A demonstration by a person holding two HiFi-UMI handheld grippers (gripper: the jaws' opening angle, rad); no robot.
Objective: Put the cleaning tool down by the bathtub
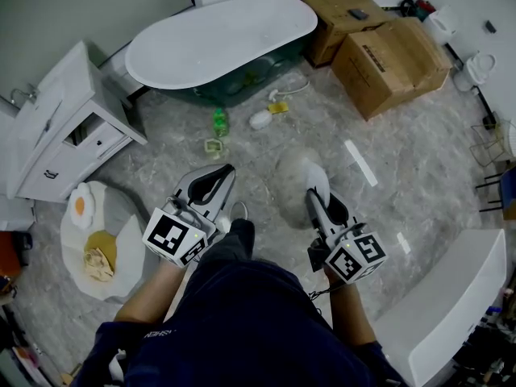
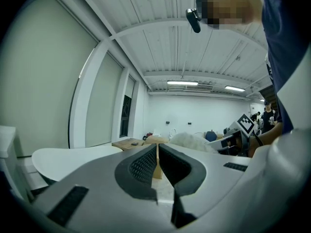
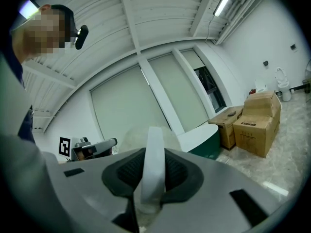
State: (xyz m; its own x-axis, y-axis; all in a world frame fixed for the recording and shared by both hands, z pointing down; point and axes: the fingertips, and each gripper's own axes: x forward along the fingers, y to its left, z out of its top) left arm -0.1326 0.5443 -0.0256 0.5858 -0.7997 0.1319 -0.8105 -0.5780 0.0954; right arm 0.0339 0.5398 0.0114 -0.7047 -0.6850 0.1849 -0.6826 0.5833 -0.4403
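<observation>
right claw (image 3: 152, 153) grips cleaning tool (image 1: 300, 170) handle | left claw (image 2: 158, 152) closed, empty | bathtub (image 1: 218, 39) ahead

The grey marbled floor (image 1: 419, 176) carried a white bathtub (image 1: 218, 39) with a dark green side at its far end. Two cardboard boxes (image 1: 391, 63) stood on the floor just right of it, touching each other. A white cabinet (image 1: 56, 135) stood at the left. Near the tub lay a green bottle (image 1: 219, 122), a small pale container (image 1: 214, 147) just beside it, and a white brush (image 1: 260, 119). A round white mat (image 1: 121, 252) lay below the cabinet, and a white strip (image 1: 360, 162) lay further right.
</observation>
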